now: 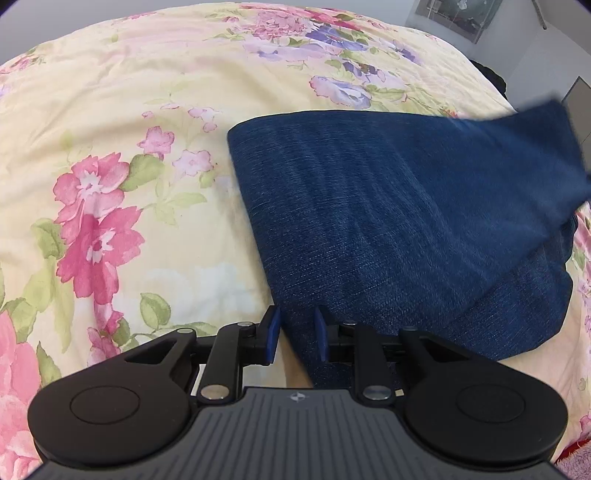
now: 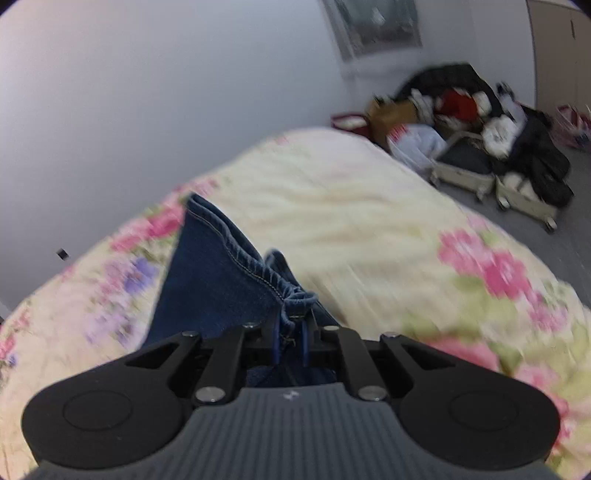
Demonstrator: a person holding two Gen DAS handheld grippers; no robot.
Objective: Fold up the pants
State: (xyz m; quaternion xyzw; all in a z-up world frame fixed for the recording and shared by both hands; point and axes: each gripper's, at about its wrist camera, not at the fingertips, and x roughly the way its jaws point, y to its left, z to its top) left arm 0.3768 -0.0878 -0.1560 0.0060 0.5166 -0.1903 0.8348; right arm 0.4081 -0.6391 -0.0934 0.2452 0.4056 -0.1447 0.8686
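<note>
Nearest, left gripper (image 1: 297,334): blue pads parted by a moderate gap, straddling the near edge of the jeans (image 1: 388,221), no cloth pinched between them. Just beyond, jeans spread flat on the floral bedspread (image 1: 129,184), left edge running away from the gripper, far corner rounded. Right of that edge, one portion of the denim raised off the bedspread and blurred.

Right gripper (image 2: 290,339): pads drawn nearly together, clamped on a bunched, stitched hem of the jeans (image 2: 221,273). Hem rising ahead of the pads, held above the bedspread (image 2: 351,206); remaining cloth hanging down toward the gripper body. Exact layer count in the grip hard to judge, possibly two.

Beyond the bedspread, on the right: pile of clothes and bags (image 2: 472,125) on grey floor, partly in wheeled cases. Farthest, above the pile: pale wall (image 2: 147,92) with a framed picture (image 2: 376,29), blurred.
</note>
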